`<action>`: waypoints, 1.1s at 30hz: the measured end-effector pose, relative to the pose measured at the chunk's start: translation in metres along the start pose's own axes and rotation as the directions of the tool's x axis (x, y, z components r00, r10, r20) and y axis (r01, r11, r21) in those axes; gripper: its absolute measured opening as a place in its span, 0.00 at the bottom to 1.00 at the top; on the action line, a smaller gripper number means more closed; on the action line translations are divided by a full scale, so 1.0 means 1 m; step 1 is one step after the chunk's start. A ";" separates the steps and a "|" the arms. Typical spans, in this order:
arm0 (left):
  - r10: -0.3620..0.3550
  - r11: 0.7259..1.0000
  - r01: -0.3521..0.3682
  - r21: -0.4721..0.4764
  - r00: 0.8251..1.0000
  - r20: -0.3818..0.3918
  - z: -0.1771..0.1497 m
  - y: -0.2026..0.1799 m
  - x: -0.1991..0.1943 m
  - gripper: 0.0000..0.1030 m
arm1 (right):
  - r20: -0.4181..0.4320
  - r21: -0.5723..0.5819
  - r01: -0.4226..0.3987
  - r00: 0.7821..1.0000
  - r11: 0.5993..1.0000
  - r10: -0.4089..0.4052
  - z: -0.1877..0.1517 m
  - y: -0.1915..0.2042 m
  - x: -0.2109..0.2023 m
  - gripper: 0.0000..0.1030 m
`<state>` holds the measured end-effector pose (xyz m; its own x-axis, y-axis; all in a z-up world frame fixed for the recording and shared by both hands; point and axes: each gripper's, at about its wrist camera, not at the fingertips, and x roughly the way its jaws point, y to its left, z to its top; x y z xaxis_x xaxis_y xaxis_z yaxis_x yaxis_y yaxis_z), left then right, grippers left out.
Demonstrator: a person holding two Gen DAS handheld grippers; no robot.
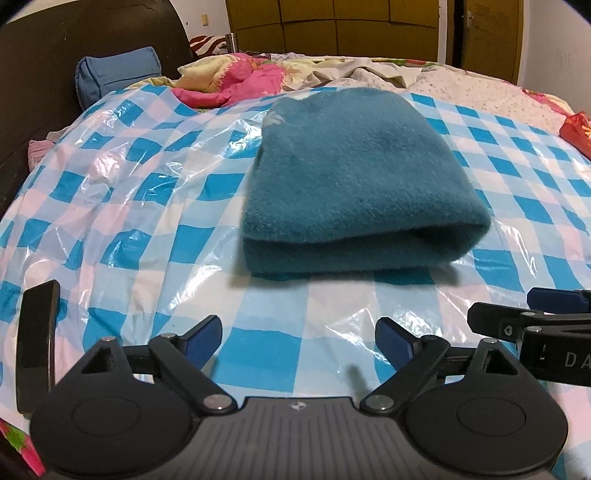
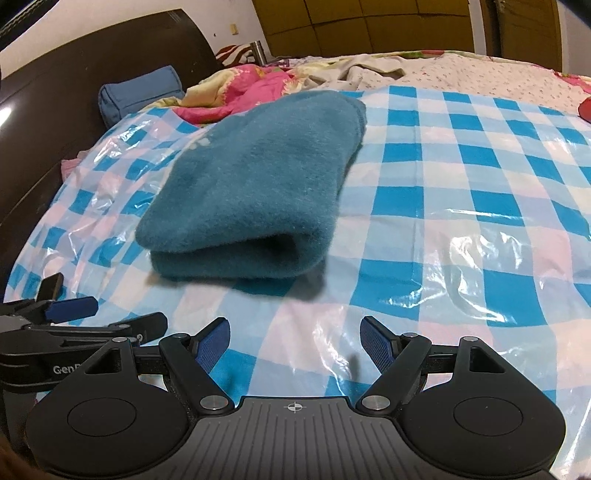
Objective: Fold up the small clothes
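Teal fleece garment (image 1: pixel 351 177) folded in half, lying flat on checked plastic sheet (image 1: pixel 147 206) spread over bed (image 1: pixel 480 85); rounded fold edge facing both cameras, top layer sitting square on bottom one. Fold likely done, or one more fold to go. Sheet probably there as clean, slick work surface.

Left claw (image 1: pixel 295 341) wide open, nothing between blue pads (image 1: pixel 201 341), hovering over sheet just short of garment, apart from it. Right claw (image 2: pixel 295 341) also open and empty, just beside left one, garment ahead and to its left. Both angled down toward sheet, side by side, likely just let go.

Further out: pink floral quilt (image 1: pixel 236 79) bunched behind, blue pillow (image 1: pixel 110 74) against dark headboard (image 1: pixel 55 55), wooden wardrobe (image 1: pixel 332 22) at back.
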<state>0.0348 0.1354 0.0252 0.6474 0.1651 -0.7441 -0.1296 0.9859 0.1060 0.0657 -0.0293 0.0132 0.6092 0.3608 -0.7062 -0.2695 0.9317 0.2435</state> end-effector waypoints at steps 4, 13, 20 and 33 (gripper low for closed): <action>0.012 1.000 -0.012 0.018 1.000 -0.007 -0.001 -0.008 -0.002 1.00 | 0.007 0.009 -0.001 1.000 1.000 0.001 -0.002 -0.005 -0.004 0.77; -0.018 1.000 0.017 -0.024 0.999 -0.031 -0.004 -0.011 0.000 1.00 | 0.010 0.022 -0.005 1.000 1.000 0.005 -0.005 -0.012 -0.007 0.77; -0.021 0.999 0.020 -0.035 0.999 -0.036 -0.004 -0.010 -0.001 1.00 | 0.002 0.025 -0.008 1.000 1.000 0.008 -0.008 -0.013 -0.007 0.77; -0.040 0.997 0.037 -0.061 0.998 -0.045 -0.009 -0.009 0.000 1.00 | 0.000 0.017 -0.003 1.000 1.000 0.003 -0.012 -0.012 -0.007 0.77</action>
<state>0.0293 0.1266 0.0185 0.6177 0.1244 -0.7765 -0.1511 0.9878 0.0380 0.0559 -0.0434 0.0068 0.6083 0.3634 -0.7057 -0.2586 0.9313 0.2567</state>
